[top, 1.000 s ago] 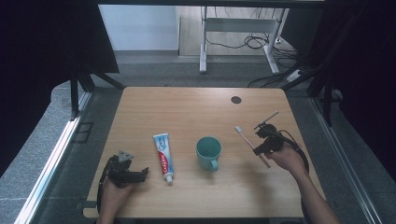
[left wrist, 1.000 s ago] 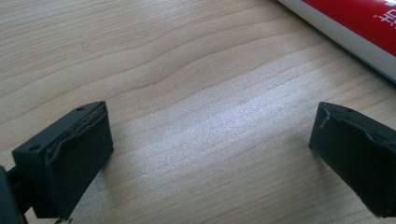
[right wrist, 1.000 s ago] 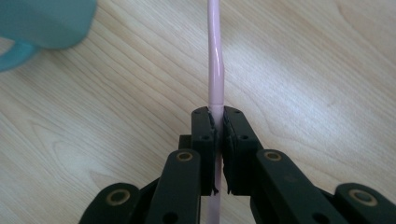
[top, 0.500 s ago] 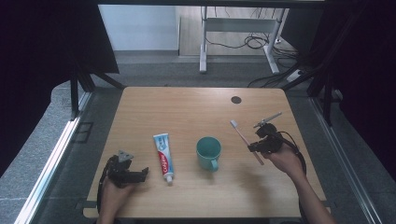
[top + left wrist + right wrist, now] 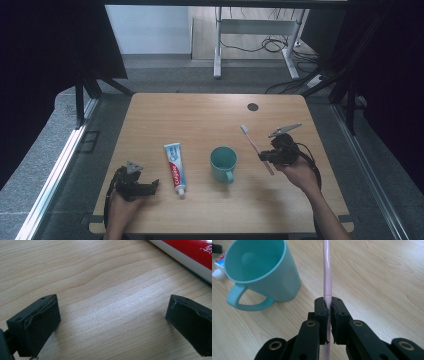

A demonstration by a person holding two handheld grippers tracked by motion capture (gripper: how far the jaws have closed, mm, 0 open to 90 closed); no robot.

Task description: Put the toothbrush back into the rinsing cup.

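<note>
Pink toothbrush (image 5: 327, 277) sat pinched in my right gripper (image 5: 328, 307), left gripper (image 5: 112, 322) wide open; next, into the cup (image 5: 259, 267).

Toothbrush (image 5: 327, 272) head cut off by the right gripper view's top edge — toothpaste tube (image 5: 190, 255) also cropped.

On the light wooden desk (image 5: 200, 120) the teal plastic handled mug (image 5: 223, 163) stands near the middle. The red-and-white toothpaste tube (image 5: 174, 166) lies to its left. Right of the mug, the pink toothbrush (image 5: 254, 146) apparently hangs above the desk in the right hand-held gripper (image 5: 266, 156).
</note>
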